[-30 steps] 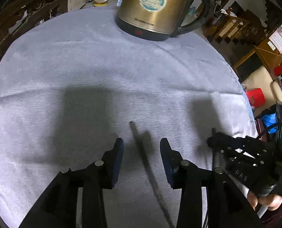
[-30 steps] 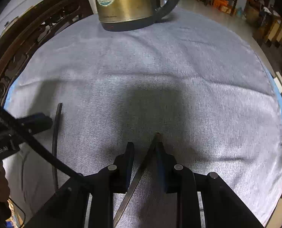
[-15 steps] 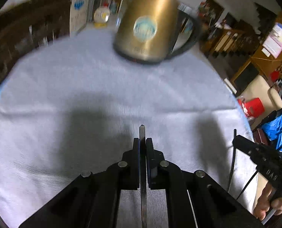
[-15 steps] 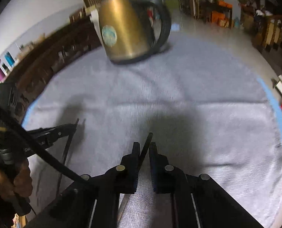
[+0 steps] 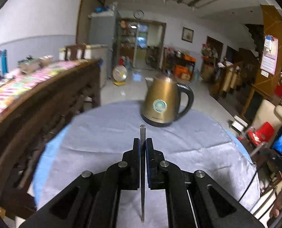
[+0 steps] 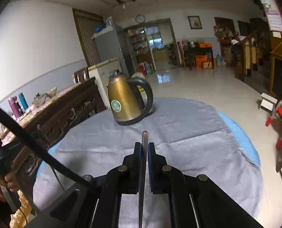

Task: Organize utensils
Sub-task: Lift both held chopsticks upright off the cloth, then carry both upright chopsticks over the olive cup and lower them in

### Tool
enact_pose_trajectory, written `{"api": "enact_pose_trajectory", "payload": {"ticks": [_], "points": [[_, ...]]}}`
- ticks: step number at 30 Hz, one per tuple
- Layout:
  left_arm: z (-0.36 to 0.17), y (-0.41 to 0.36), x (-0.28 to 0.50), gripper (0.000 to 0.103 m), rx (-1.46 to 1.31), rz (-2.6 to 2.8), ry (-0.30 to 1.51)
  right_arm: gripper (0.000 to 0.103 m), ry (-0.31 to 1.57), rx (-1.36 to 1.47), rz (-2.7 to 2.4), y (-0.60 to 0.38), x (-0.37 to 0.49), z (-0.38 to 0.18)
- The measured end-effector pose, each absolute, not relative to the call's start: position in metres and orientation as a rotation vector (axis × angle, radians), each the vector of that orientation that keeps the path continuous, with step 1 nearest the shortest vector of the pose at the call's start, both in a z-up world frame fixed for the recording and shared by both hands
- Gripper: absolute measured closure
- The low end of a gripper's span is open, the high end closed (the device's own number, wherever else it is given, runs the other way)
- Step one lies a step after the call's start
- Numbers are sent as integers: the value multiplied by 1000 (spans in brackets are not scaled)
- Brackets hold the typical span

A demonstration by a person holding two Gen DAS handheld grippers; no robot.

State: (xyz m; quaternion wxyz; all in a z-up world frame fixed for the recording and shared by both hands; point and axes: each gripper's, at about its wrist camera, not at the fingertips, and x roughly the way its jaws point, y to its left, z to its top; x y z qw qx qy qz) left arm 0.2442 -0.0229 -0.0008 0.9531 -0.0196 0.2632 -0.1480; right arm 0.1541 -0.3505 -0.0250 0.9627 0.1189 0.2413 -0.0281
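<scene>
Two chopsticks – one [image 5: 142, 171] clamped in the left claw [image 5: 142, 144], one [image 6: 143, 163] in the right claw [image 6: 144, 148] – each pointed lengthwise toward the single gold kettle [image 5: 162, 104] on the bench [image 5: 106, 133].

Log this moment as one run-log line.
left gripper: shut on chopstick | right gripper: shut on second chopstick | kettle: upright on cloth
</scene>
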Motion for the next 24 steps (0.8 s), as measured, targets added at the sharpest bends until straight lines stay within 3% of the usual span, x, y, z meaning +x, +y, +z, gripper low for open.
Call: {"api": "enact_pose_trajectory", "payload": {"ticks": [9,24], "points": [[15,-22,189,98,0,-258,455,96,376,224,-60,-330,75,13],[56,-24,132,98,-17,-360,387,96,247,166,71,-290,14,73]]}}
